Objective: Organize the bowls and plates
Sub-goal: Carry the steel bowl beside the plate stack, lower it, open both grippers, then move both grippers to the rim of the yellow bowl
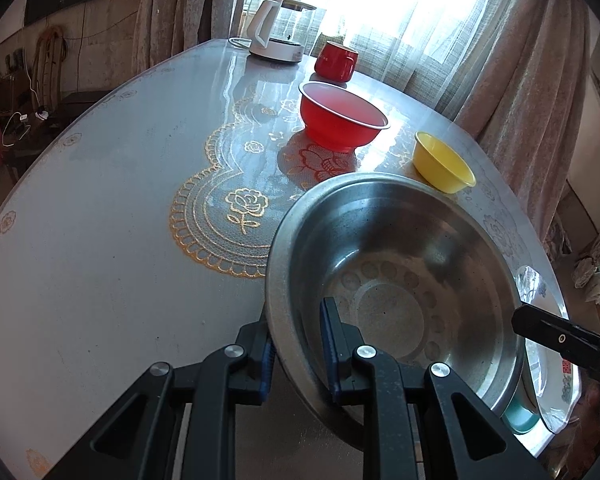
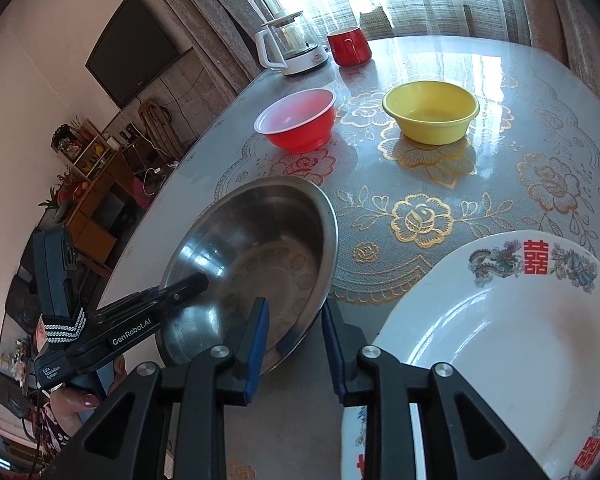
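Note:
A steel bowl point(image 1: 392, 280) is tilted above the table, and also shows in the right wrist view point(image 2: 260, 252). My left gripper point(image 1: 298, 350) is shut on its near rim, one finger inside and one outside. My right gripper point(image 2: 294, 344) straddles the bowl's opposite rim with its jaws apart, not clamped. A white plate with red characters point(image 2: 500, 332) lies right of the bowl, on the table's near side, and its edge shows in the left wrist view point(image 1: 548, 364). A red bowl point(image 1: 342, 116) and a yellow bowl point(image 1: 442, 162) stand farther back.
A white kettle point(image 1: 278, 30) and a red mug point(image 1: 336, 60) stand at the table's far edge by the curtains. A teal dish point(image 1: 520, 418) peeks out under the steel bowl. The table point(image 1: 100, 240) has a lace-patterned cover.

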{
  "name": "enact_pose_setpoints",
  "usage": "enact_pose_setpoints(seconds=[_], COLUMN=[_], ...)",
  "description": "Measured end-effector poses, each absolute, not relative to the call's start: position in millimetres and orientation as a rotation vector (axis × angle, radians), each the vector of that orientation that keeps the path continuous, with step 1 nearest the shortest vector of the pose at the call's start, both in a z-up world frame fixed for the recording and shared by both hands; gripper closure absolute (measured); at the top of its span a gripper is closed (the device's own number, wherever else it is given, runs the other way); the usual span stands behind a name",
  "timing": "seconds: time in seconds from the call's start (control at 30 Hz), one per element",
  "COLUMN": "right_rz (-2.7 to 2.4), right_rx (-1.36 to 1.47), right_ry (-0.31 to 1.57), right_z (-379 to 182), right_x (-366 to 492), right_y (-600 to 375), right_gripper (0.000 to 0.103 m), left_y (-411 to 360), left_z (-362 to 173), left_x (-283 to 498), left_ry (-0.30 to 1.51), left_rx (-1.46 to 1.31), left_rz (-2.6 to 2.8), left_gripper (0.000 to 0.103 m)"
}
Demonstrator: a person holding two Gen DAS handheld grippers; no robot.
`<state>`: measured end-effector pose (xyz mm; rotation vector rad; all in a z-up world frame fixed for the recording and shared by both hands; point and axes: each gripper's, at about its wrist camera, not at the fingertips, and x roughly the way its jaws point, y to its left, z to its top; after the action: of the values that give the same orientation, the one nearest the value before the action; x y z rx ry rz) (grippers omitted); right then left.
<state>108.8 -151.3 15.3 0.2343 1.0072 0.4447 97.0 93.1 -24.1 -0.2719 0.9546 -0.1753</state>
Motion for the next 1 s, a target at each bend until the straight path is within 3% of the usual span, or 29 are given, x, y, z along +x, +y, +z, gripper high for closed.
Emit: enact_pose_setpoints(seconds=[0.7,0.9,1.0], right_rz=[0.337,0.322,0.301], right_rx=[0.357,0.314,0.299], right_ry=[0.921,0.934,0.928], right_z=[38,42,46], right_x=[116,131,140], right_y=[-208,-217,-226], right_gripper=[0.072,0.072,0.071], left_y=[69,76,85], left_z=[-24,-13,2], left_x=[85,79,78], left_ry=[1.011,1.002,0.964], left_rx=[-0.205,-0.197,-0.196], left_rz=[-0.212,-0.190,-0.164], left_gripper=[0.079,0.067,0.056])
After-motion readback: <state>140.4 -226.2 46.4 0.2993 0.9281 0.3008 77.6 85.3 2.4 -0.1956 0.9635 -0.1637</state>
